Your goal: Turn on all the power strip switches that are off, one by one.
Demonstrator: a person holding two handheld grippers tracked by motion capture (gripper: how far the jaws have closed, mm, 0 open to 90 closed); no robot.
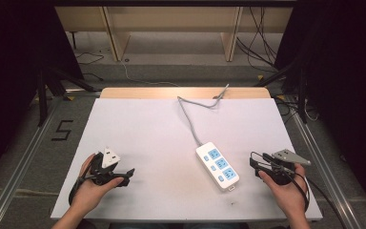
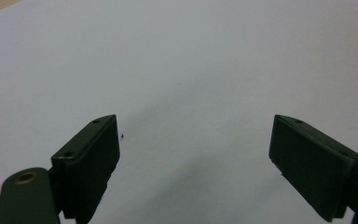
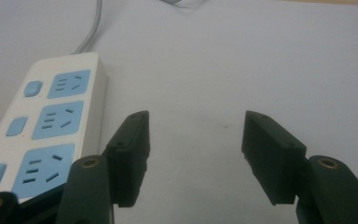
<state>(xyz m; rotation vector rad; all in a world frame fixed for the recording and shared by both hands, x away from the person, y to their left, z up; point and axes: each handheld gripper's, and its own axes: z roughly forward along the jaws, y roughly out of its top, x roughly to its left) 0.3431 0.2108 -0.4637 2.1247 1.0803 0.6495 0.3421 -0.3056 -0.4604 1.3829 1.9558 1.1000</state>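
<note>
A white power strip (image 1: 218, 166) with blue sockets lies on the white table top (image 1: 147, 138), right of centre; its grey cable (image 1: 190, 119) runs to the far edge. In the right gripper view the power strip (image 3: 51, 126) lies just left of the left jaw, apart from it. My right gripper (image 1: 258, 165) rests at the table's right side, held by a hand, jaws wide apart with nothing between them; the same gripper (image 3: 193, 140) shows bare table in its gap. My left gripper (image 1: 126, 175) sits near the front left, and its own view of the gripper (image 2: 196, 140) has it open and empty.
Wooden furniture legs (image 1: 116, 38) and loose cables (image 1: 257, 43) stand on the floor beyond the table. A metal rail (image 1: 24, 152) runs along the left side, with a "5" mark (image 1: 62, 130) on the floor. A wooden strip (image 1: 186, 93) edges the table's far side.
</note>
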